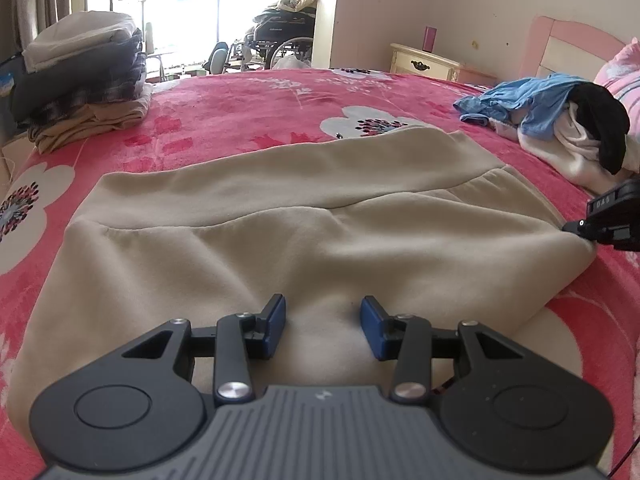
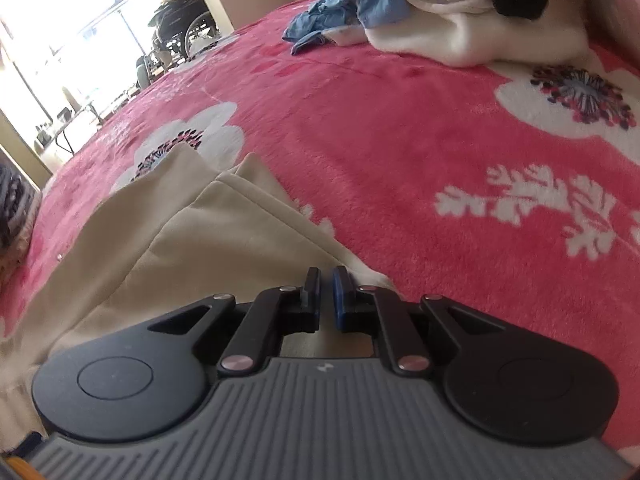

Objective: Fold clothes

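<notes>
Hovering low over the near part of the beige garment (image 1: 280, 240), the left gripper (image 1: 323, 322) has its blue pads partly apart, with nothing clamped; cloth lies under and between them. The garment lies spread flat on the pink floral blanket (image 1: 240, 120), one band folded across its far side. At the garment's right corner, the right gripper (image 2: 327, 292) has its jaws almost together, a thin gap showing; the cloth edge lies right at the tips, but whether any fabric is pinched cannot be told. From the left wrist view its tip touches that corner. Farther right on the blanket: a loose heap of clothes (image 1: 560, 120), blue, white and black. Far left: a folded stack (image 1: 84, 72). Beyond the bed: a cream nightstand (image 1: 424, 62), a wheelchair (image 1: 280, 40), a bright window.
</notes>
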The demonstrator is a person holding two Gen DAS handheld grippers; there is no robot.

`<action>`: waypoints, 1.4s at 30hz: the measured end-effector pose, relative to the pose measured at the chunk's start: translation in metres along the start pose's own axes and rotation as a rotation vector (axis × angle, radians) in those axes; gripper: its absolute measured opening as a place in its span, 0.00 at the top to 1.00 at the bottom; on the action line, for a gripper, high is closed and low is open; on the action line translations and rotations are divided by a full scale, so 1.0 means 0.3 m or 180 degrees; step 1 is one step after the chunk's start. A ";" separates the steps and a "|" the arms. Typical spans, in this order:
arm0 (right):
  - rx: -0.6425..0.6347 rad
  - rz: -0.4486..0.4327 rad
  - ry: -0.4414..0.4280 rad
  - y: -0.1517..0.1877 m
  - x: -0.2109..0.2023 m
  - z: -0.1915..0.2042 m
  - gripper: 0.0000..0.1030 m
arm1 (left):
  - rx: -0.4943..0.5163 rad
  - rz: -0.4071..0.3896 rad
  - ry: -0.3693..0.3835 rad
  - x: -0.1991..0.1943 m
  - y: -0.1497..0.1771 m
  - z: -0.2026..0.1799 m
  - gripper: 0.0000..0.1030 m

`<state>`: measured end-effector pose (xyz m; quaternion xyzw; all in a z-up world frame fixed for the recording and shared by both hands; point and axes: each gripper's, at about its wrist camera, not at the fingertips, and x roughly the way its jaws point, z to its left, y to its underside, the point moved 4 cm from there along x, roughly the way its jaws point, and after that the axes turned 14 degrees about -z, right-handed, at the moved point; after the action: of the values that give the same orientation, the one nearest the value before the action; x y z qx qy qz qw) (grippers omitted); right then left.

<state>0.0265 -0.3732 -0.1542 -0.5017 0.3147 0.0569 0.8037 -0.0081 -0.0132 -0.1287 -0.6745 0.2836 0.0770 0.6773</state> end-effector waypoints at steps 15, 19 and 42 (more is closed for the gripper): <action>-0.0141 -0.0045 0.0046 0.007 -0.015 0.019 0.95 | 0.0522 -0.0253 0.0449 0.060 -0.185 -0.141 0.54; -0.0143 -0.0048 0.0043 0.006 -0.015 0.018 0.95 | 0.0690 0.0006 0.0500 0.164 -0.143 -0.207 0.54; -0.0989 -0.0445 -0.1051 0.045 -0.139 0.286 0.90 | 0.0440 0.0186 0.0381 0.224 -0.081 -0.195 0.51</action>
<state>0.0265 -0.2849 -0.1154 -0.6238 0.1310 0.1301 0.7594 0.0429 -0.0897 -0.1362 -0.6210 0.3478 0.0365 0.7015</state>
